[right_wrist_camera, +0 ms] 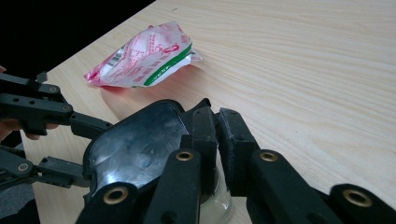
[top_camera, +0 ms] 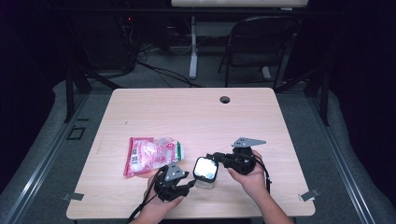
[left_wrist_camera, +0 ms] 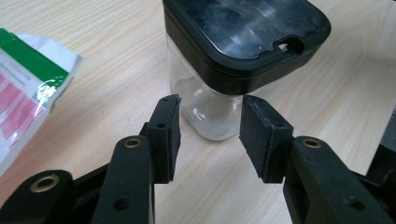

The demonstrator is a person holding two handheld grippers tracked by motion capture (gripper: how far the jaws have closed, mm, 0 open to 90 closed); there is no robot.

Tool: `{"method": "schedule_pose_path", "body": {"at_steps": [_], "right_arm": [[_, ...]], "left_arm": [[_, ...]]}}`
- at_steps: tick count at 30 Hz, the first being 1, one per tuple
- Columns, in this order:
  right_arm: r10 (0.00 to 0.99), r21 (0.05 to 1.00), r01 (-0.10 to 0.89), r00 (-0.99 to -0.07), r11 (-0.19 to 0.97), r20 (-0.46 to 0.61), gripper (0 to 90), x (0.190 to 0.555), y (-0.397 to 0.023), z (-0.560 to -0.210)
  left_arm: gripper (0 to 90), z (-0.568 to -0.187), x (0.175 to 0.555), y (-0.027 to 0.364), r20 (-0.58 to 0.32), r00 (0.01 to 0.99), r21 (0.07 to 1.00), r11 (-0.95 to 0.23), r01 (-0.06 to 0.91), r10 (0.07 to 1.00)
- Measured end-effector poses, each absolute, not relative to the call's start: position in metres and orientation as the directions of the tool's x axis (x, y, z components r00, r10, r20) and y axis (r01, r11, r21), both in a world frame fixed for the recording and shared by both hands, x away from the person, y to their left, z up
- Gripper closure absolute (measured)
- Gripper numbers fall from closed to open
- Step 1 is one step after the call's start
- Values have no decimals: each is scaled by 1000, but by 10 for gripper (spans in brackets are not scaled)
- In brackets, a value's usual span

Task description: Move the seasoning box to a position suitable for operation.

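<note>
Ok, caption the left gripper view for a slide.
Open left claw straddles a clear square plastic jar with black lid on the wooden table.

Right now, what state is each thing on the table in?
Jar: upright on the table, black lid on.
Lid: seated; right gripper shut at its edge.
Left gripper: open, pads either side of the jar, not touching.
Pouch: lying flat, apparently sealed, untouched.

The light wood counter (top_camera: pixel 196 116) stands on grey floor (top_camera: pixel 159 77); behind the counter are a dark folding chair (top_camera: pixel 259 42) and a white post (top_camera: pixel 193 46).
</note>
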State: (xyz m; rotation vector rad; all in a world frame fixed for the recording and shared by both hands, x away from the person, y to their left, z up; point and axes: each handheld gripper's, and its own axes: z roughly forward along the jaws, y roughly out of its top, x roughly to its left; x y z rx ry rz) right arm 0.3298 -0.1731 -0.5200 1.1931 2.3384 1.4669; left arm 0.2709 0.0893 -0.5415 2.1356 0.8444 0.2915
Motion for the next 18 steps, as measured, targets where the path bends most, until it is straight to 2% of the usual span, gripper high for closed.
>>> {"method": "schedule_pose_path", "body": {"at_steps": [4,13,15,18], "right_arm": [[680,808,553,-674,204,290,887,329,-174,-520],[668,808,561,-673,181,317,878,318,-177,-520],[631,793,587,-680,162,374,881,316,-177,-521],[618,799,571,-700,185,357,862,309,-173,-521]], "left_arm": [[587,-542,275,91,-76,745,757,-448,476,663],[610,-542,284,94,-69,726,760,-435,483,684],[610,-543,287,94,-76,722,764,-425,485,688],[614,-543,291,94,-69,723,764,-430,482,687]]}}
